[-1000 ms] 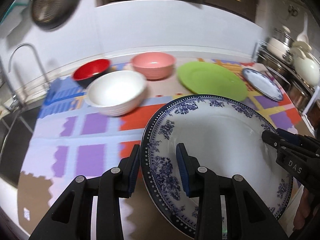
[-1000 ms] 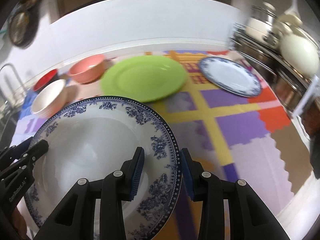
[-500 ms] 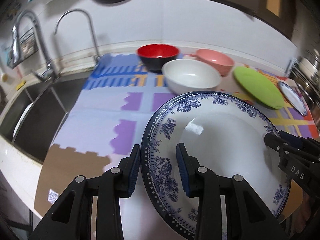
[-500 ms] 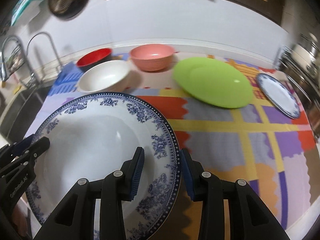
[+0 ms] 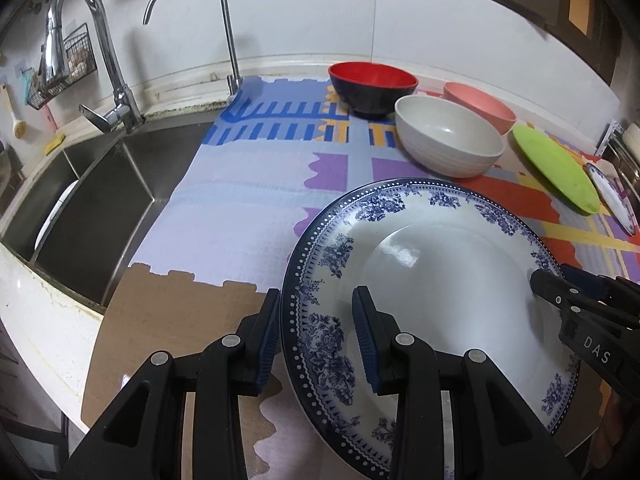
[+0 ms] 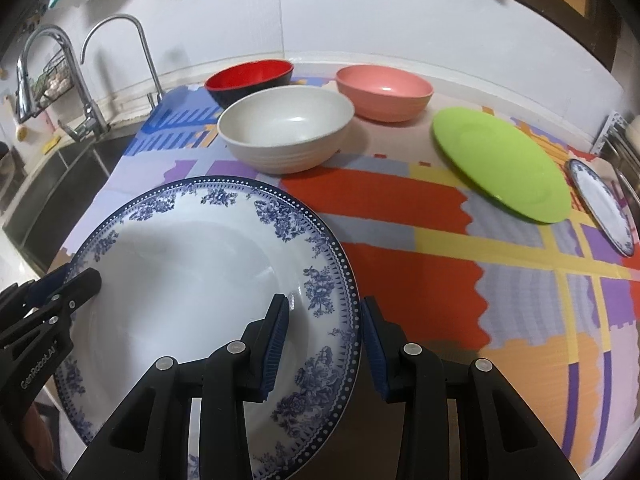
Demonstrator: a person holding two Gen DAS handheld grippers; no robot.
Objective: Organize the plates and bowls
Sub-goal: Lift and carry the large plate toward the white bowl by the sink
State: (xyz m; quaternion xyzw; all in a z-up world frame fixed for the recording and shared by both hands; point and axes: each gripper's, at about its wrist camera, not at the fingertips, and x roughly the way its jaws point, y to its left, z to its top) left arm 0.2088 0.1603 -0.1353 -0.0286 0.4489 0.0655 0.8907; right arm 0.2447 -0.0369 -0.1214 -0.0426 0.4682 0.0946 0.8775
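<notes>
Cut off at the bottom edge: near rim of the big blue-patterned plate. Beyond it, pink bowl half hidden behind the white bowl; small patterned plate clipped at the right.

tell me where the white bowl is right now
The white bowl sits on the patterned mat, in front of the red bowl and left of the pink bowl.

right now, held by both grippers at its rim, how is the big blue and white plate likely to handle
The big blue and white plate looks like glazed ceramic: probably stiff, fairly heavy, breakable. Its glossy rim may slip in the left gripper or right gripper.
</notes>
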